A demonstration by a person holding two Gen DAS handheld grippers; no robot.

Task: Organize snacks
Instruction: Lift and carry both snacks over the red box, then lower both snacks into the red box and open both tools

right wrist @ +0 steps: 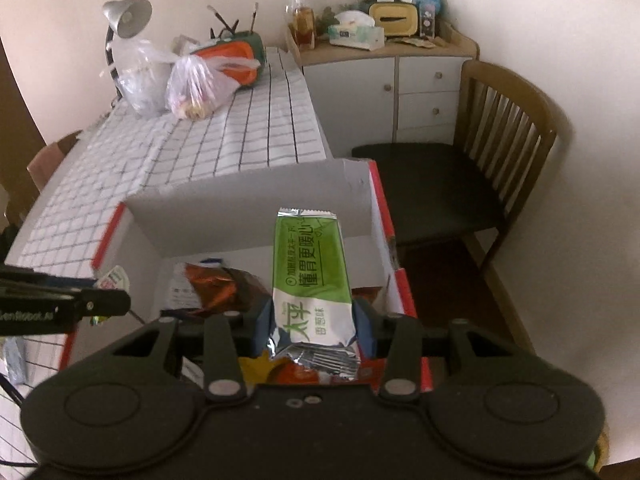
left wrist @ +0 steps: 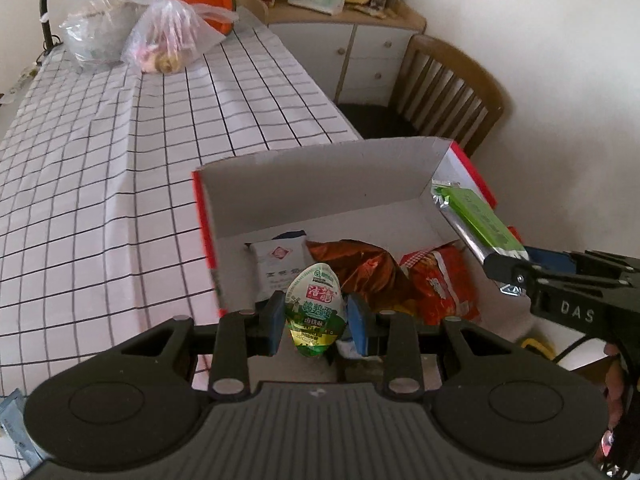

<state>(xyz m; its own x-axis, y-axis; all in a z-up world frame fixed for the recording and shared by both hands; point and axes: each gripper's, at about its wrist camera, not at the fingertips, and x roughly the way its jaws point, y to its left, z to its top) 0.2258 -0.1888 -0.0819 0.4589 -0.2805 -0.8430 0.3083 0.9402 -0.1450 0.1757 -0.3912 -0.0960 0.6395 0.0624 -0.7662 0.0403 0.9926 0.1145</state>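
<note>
Left wrist view, lower centre: left gripper (left wrist: 316,318) clenching cup (left wrist: 315,312), right gripper (right wrist: 313,326) clenching bar (right wrist: 310,280), box (left wrist: 320,172) part-filled, both unplaced.

Wooden chair (right wrist: 496,152) beside white cabinet (right wrist: 400,88), cream walls.

This is a home: a checked tabletop (right wrist: 248,136), with a wooden chair (right wrist: 500,128) and cupboard (right wrist: 384,88) beside it.
</note>
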